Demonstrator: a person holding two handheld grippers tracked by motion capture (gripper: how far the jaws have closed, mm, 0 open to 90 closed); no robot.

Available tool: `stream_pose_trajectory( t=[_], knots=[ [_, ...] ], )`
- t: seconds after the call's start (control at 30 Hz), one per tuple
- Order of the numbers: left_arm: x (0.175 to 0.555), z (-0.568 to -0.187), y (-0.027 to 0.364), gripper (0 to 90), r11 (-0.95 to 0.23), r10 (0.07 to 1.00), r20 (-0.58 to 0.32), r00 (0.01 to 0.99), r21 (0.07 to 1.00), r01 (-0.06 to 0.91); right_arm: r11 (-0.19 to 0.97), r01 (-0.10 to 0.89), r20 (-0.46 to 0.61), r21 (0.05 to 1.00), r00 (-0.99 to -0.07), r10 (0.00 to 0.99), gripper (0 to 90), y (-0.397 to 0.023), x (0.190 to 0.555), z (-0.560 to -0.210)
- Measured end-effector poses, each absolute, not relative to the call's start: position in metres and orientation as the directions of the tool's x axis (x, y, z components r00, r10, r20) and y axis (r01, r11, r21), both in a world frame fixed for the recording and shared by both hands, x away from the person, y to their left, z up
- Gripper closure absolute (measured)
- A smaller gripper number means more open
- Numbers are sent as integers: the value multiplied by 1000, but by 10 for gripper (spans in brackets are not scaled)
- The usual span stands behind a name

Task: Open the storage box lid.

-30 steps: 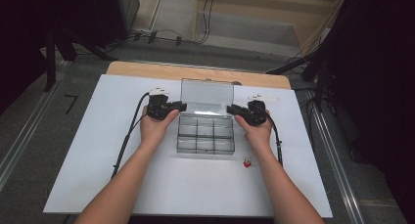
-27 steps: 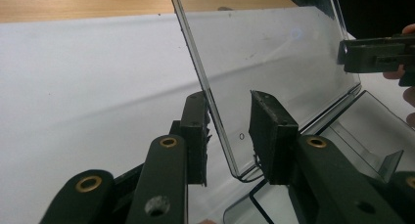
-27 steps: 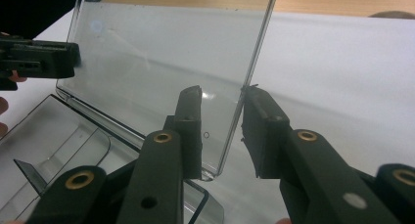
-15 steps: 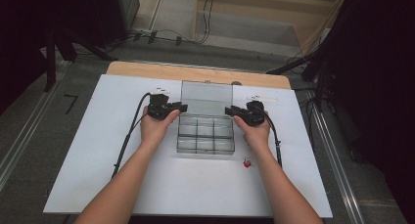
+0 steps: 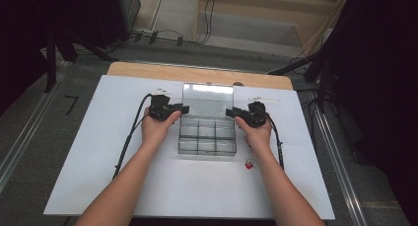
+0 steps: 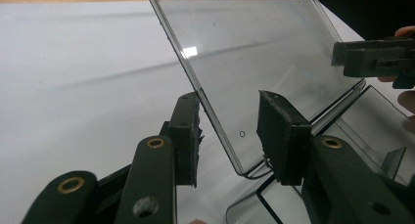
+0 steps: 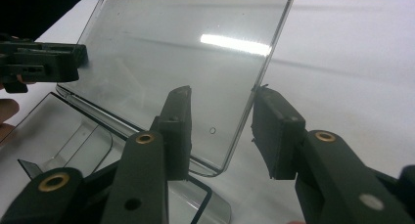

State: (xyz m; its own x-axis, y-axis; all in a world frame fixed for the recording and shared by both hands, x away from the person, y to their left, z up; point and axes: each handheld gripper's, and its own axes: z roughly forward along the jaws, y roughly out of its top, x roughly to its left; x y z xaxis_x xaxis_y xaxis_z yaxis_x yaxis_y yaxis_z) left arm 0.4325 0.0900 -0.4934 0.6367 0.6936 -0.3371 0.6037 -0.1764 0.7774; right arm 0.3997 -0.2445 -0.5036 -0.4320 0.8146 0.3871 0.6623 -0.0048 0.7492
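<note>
The clear box (image 5: 207, 137) at mid-frame has its lid (image 5: 207, 100) swung open. The left gripper (image 6: 229, 131) and right gripper (image 7: 221, 128) straddle the lid's edges, jaws just widened and released. Filling the compartments likely remains.

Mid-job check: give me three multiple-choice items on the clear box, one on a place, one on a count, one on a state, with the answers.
1. Where is the small red thing?
A. in a compartment
B. on the white table, near side of the box, by the right forearm
C. on the lid

2. How many compartments does the box show?
A. two
B. six
C. twelve

3. How does the lid stand?
A. open, raised at the far side
B. shut flat
C. taken off, lying beside the box

Answers: 1 B, the high view shows it on the table beside the forearm. 2 B, two rows of three. 3 A, both gripper views show it raised, an edge between the spread fingers of the left gripper and of the right gripper, which have just been opening.
</note>
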Motion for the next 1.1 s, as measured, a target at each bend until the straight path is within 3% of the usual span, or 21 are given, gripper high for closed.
stream_pose_trajectory(
  t=[0.47, 1.1],
  knots=[
    [433, -495, 87, 528, -181, 700, -344, 627, 763, 621, -2, 687, 403, 727, -424, 811, 491, -240, 400, -506],
    [433, -496, 83, 464, -193, 700, -344, 625, 752, 630, -12, 708, 432, 706, -416, 800, 475, -240, 402, -508]
  ],
)
